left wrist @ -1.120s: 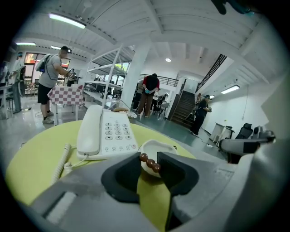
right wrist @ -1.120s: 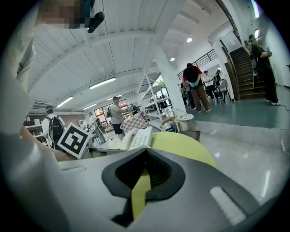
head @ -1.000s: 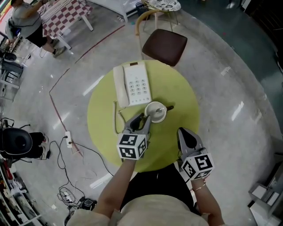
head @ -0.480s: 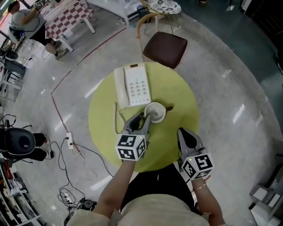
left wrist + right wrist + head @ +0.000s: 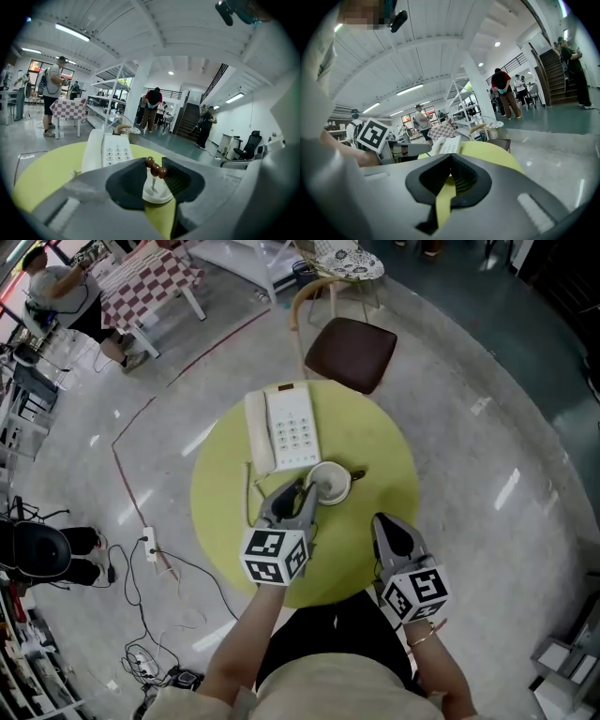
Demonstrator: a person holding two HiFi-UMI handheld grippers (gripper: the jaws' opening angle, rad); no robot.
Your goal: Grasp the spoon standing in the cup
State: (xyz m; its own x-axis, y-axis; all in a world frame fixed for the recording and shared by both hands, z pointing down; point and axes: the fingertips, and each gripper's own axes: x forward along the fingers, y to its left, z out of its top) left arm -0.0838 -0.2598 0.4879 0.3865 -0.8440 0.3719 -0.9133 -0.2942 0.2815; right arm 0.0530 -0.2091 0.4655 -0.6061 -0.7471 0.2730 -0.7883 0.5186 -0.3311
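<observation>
A white cup (image 5: pixel 328 482) stands near the middle of the round yellow-green table (image 5: pixel 380 442). A spoon (image 5: pixel 357 471) with a dark beaded handle leans in it toward the right. My left gripper (image 5: pixel 302 489) sits at the cup's left rim, jaws partly apart. In the left gripper view the spoon's brown beads (image 5: pixel 155 167) show in the gap just beyond the tips of that gripper (image 5: pixel 153 161), above the cup (image 5: pixel 157 193); the pads do not press on them. My right gripper (image 5: pixel 380 519) rests near the table's front edge, its tips (image 5: pixel 450 157) together and holding nothing.
A white desk phone (image 5: pixel 286 427) lies behind the cup, its cord running down the left. A brown-seated chair (image 5: pixel 349 340) stands at the table's far side. Cables and a power strip (image 5: pixel 147 540) lie on the floor left. People stand in the background.
</observation>
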